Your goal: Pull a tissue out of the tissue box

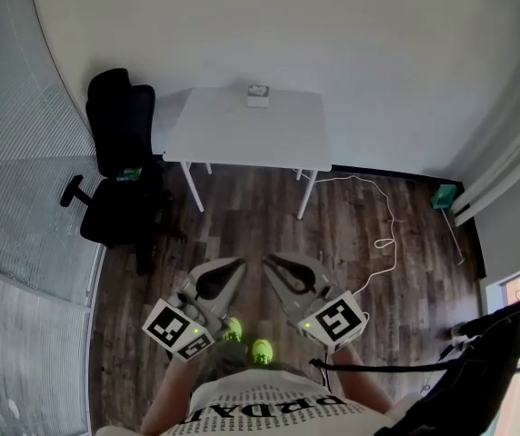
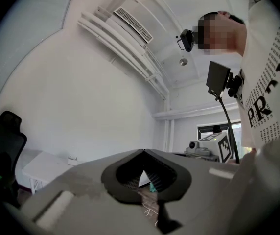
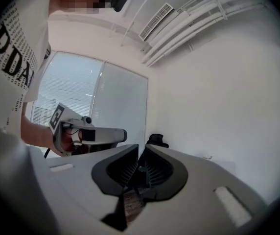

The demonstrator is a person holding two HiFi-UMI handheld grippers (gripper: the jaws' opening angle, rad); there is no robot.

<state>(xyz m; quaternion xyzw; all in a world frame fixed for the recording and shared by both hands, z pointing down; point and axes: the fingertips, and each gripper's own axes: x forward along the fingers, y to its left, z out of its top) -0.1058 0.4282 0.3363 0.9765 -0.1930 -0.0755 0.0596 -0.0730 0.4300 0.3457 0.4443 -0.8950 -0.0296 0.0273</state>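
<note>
A small white tissue box [image 1: 258, 95] stands at the far edge of a white table [image 1: 233, 134], against the wall; in the left gripper view the tissue box [image 2: 72, 159] is a tiny shape far off. Both grippers are held close to the person's body, well short of the table and above the wooden floor. My left gripper [image 1: 243, 262] [image 2: 143, 151] has its tips touching and holds nothing. My right gripper [image 1: 266, 262] [image 3: 142, 147] shows a narrow slit between its tips, with nothing in it. The two point toward each other's tips.
A black office chair [image 1: 119, 166] stands left of the table. A white cable [image 1: 383, 234] trails over the floor to the right, near a green object [image 1: 444, 195] by the wall. Black gear [image 1: 487, 352] fills the lower right corner.
</note>
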